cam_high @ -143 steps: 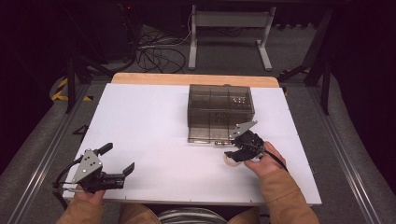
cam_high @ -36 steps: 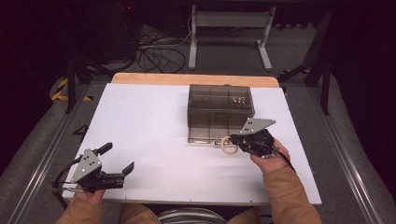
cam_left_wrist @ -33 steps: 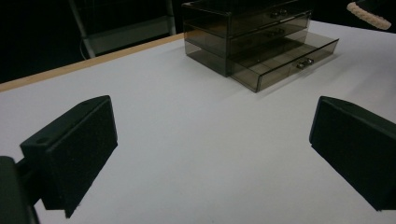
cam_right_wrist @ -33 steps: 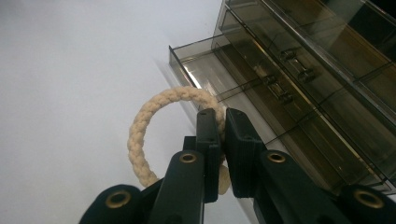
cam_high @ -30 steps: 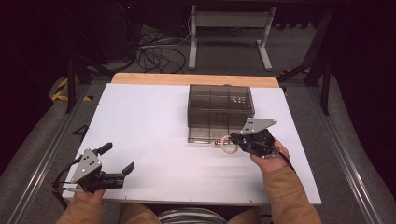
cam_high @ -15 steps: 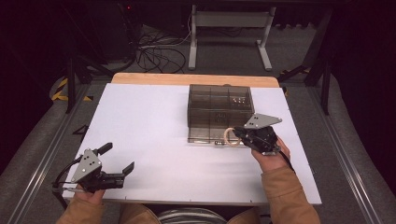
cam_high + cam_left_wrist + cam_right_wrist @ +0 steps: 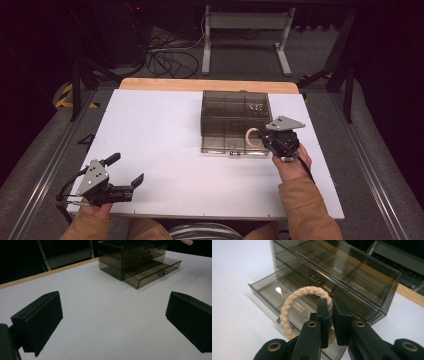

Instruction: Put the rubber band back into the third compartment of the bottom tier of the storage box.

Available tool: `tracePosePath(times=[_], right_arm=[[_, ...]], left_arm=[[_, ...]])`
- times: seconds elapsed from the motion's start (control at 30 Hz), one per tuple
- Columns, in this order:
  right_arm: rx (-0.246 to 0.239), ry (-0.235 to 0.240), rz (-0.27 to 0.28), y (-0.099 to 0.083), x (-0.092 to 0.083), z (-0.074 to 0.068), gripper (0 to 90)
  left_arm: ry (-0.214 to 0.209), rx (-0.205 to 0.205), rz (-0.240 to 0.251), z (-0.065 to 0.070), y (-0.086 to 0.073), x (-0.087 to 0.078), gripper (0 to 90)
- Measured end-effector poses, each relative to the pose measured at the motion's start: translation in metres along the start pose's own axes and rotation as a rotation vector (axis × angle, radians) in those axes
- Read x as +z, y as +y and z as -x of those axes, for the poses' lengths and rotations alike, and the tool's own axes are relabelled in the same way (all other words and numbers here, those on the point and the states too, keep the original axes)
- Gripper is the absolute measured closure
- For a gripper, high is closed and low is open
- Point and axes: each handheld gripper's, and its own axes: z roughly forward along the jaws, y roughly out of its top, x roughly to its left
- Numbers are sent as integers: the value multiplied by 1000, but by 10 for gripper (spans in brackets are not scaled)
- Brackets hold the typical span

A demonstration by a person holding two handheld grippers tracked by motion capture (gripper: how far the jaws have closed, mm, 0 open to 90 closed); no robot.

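While the right hand-held gripper [image 7: 265, 139] pinches a cream braided rope ring [image 7: 298, 306] between nearly closed jaws, the ring hangs above the pulled-out bottom drawer [image 7: 287, 293] of the smoky transparent plastic drawer chest [image 7: 235, 117], which stands toward the table's far right part. The left hand-held gripper [image 7: 125, 184] rests near the near left corner of the white table [image 7: 160, 130], jaws spread wide and empty, well apart from the chest.

The grip looks thin: only a short stretch of the braid sits between the jaw tips, so the ring could swing or slip out, likely if the hand tilts or jolts. Released too soon, it may catch the drawer's front wall and fall onto the table. The closed upper drawers overhang the back of the open one, so the ring or jaws could knock them, and the light chest might slide.

Room is generous toward the near edge and across the bare left half of the table. On the right side the hand sits fairly near the right edge, leaving less room there.
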Motion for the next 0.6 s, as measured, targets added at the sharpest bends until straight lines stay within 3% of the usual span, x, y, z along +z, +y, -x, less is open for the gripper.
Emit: tracePosePath(times=[0.47,0.6], right_arm=[[12,-115,-45,-2,14,0,838],[41,-131,-69,-3,18,3,839]], left_arm=[[-1,-5,0,0,0,0,16],[1,-9,4,0,0,0,16]])
